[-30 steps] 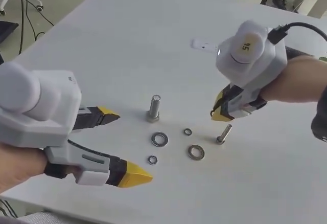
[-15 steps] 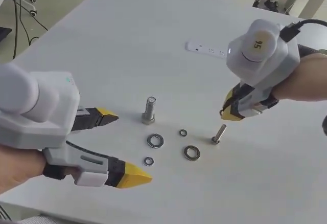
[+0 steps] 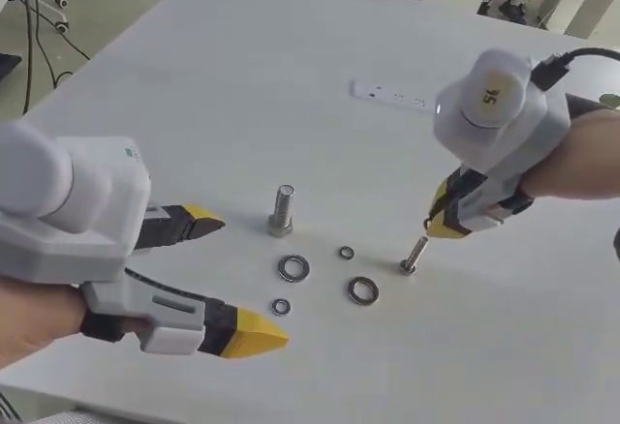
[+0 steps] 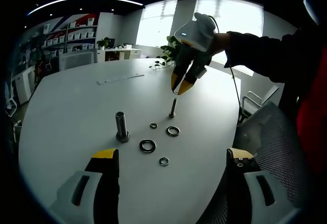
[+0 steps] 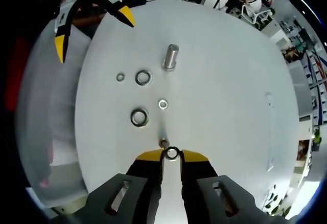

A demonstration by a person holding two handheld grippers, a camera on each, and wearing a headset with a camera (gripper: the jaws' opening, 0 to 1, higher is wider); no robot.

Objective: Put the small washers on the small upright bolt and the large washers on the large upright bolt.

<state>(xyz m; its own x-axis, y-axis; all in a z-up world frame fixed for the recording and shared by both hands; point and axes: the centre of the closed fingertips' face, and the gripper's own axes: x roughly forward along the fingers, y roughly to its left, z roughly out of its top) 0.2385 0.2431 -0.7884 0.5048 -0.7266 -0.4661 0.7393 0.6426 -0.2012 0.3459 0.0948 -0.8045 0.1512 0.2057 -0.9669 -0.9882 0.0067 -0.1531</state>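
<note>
My right gripper [image 3: 441, 227], jaws closed on a small washer [image 5: 172, 153], hangs right of centre just above the small upright bolt [image 3: 415, 254], its axis rising toward the washer; my left gripper [image 3: 250, 279], jaws open, waits lower left, farther off.

The desk [image 3: 242, 105] is white and matt, with a faint streaked grain. The large bolt [image 3: 282, 211] is dull grey metal. The small bolt [image 3: 414, 255] is brighter metal. The loose large washers [image 3: 294, 268] and loose small washers [image 3: 281, 306] are smooth grey metal with a slight glint, like the pinched washer [image 5: 171, 153]. The left gripper [image 3: 255, 279] and right gripper [image 3: 438, 227] have smooth white plastic housings and black, yellow-tipped fingers [image 3: 174, 223].
</note>
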